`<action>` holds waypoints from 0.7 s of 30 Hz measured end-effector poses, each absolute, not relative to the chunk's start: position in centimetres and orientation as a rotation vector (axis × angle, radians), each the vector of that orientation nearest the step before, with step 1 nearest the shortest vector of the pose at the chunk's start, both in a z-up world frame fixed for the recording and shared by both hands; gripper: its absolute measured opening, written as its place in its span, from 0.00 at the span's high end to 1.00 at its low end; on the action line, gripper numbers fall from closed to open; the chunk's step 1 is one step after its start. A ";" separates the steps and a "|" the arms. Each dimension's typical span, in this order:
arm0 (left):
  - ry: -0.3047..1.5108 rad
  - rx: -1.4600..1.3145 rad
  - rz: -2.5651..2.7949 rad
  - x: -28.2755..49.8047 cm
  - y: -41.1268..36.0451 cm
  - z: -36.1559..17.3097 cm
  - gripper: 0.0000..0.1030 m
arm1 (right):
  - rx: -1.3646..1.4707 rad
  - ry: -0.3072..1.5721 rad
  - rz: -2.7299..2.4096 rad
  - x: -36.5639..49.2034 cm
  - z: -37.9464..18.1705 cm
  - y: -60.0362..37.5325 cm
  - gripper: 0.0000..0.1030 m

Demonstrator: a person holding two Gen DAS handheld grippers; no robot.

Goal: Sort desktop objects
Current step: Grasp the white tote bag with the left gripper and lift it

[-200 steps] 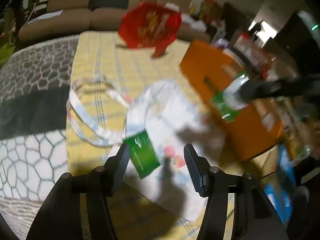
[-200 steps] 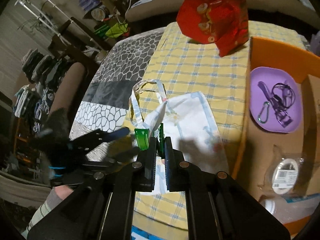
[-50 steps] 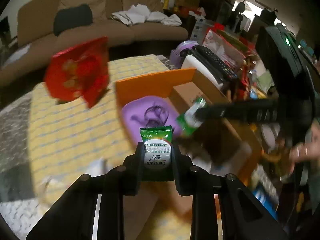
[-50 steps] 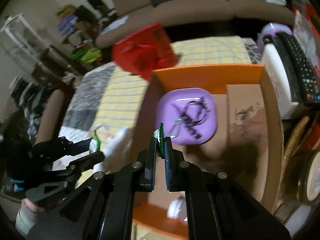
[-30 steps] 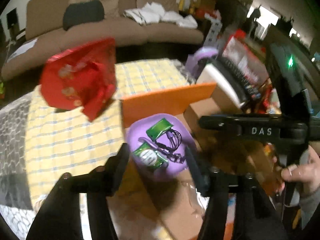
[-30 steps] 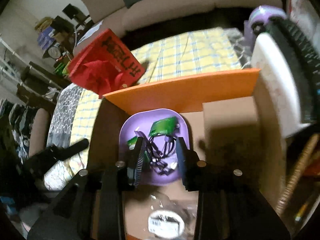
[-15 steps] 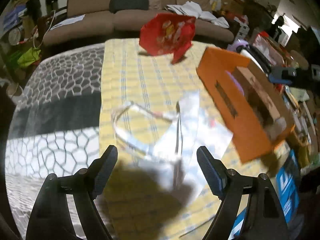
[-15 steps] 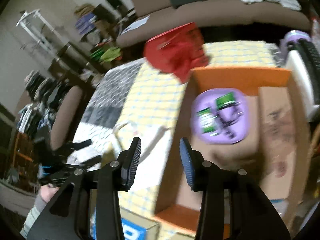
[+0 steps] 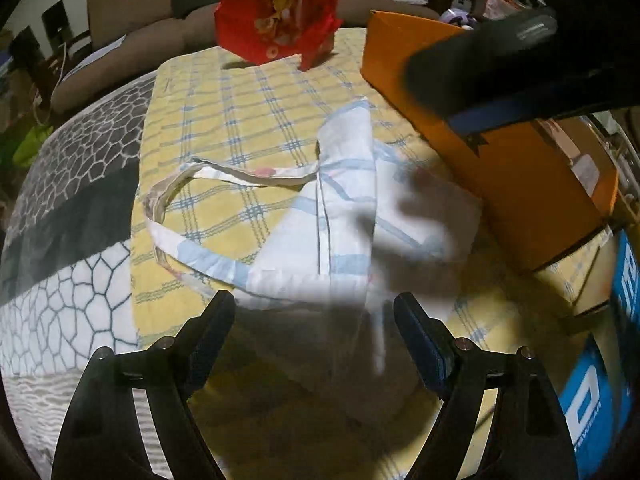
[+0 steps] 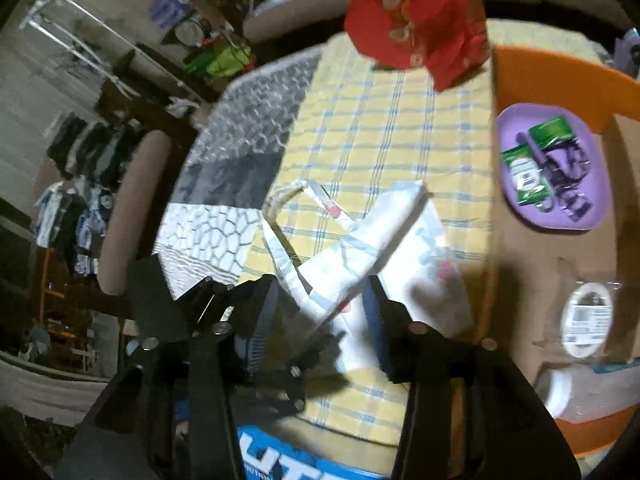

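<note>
A white cloth tote bag (image 9: 344, 216) with long handles lies flat on the yellow checked tablecloth (image 9: 248, 92); it also shows in the right wrist view (image 10: 384, 240). My left gripper (image 9: 314, 320) is open and empty just short of the bag's near edge. My right gripper (image 10: 320, 312) is open and empty above the bag's near corner. Two green sachets (image 10: 536, 152) lie on a purple plate (image 10: 600, 208) inside the orange box (image 10: 560, 76).
A red snack bag (image 9: 280, 16) stands at the table's far end. The orange box (image 9: 520, 176) sits right of the tote bag. A tape roll in plastic (image 10: 588, 316) lies in the box. A blue carton (image 9: 592, 380) is at the near right. A grey patterned blanket (image 9: 68, 184) lies left.
Both grippers let go of their green sachets onto the purple plate, then pulled back and down over the tote bag, jaws wide open.
</note>
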State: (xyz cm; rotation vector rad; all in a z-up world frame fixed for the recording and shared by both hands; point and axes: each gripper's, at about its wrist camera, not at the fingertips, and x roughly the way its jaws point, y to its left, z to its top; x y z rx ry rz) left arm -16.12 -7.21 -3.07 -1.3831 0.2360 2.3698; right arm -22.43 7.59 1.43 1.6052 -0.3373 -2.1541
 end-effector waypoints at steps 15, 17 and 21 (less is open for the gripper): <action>-0.069 -1.311 2.372 -16.5 -10.5 -2.4 0.82 | 1.678 -0.355 -2.211 -26.7 -3.9 5.4 0.97; -0.080 -1.256 2.388 -16.5 -10.8 -0.2 0.82 | 1.593 -0.326 -2.232 -26.1 -1.7 5.2 0.97; -0.054 -1.150 2.428 -16.5 -10.9 5.1 0.82 | 1.466 -0.341 -2.255 -25.0 3.7 6.3 0.97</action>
